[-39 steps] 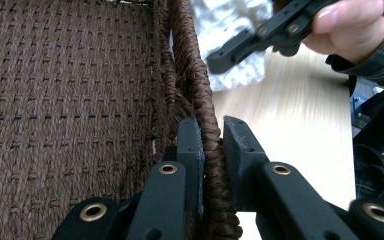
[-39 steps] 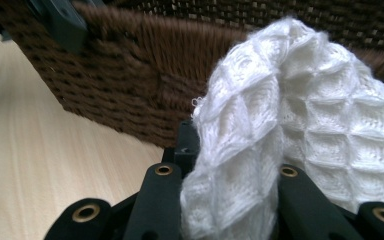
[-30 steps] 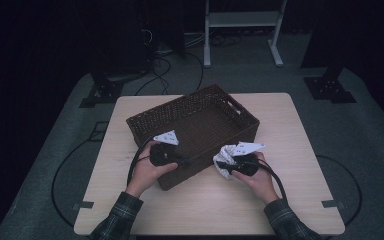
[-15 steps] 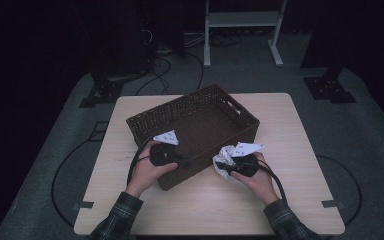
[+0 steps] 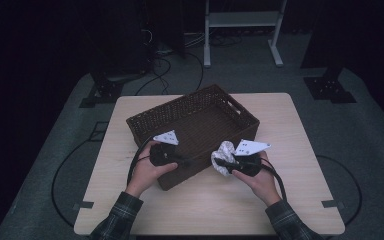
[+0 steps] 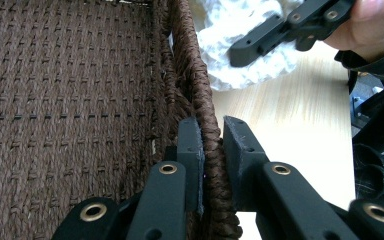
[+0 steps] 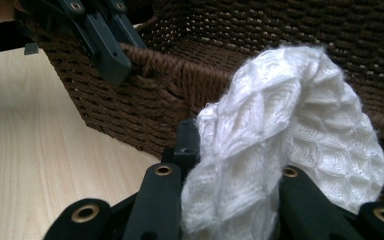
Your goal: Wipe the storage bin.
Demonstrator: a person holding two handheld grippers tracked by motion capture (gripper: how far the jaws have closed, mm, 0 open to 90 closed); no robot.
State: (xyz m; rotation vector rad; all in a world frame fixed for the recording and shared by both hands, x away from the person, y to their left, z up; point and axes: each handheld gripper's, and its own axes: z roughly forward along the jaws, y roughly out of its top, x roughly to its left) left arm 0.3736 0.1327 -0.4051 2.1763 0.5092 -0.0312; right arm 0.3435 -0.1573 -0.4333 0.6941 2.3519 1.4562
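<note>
A dark brown woven basket [image 5: 147, 119] stands on the wooden table [image 5: 290, 115]. My left gripper [image 5: 182, 161] is shut on the basket's near rim [image 6: 205, 107], one jaw inside the wall and one outside. My right gripper [image 5: 219, 163] is shut on a bunched white knitted cloth [image 5: 225, 154] held just outside the basket's near right corner, slightly above the table. In the right gripper view the white cloth [image 7: 280, 145] bulges up between the jaws with the basket wall [image 7: 155, 105] right behind it. The left gripper view shows the cloth [image 6: 245, 55] beyond the rim.
The basket's inside [image 5: 205, 117] looks bare. Bare tabletop [image 5: 210, 205] lies between the person's forearms and at both sides of the basket. Past the table are a white rack's legs [image 5: 240, 30], black stand bases [image 5: 330, 85] and cables on the grey floor.
My right gripper has risen a little with the white cloth, staying close to the basket's near wall. The left gripper and the basket have not moved.
</note>
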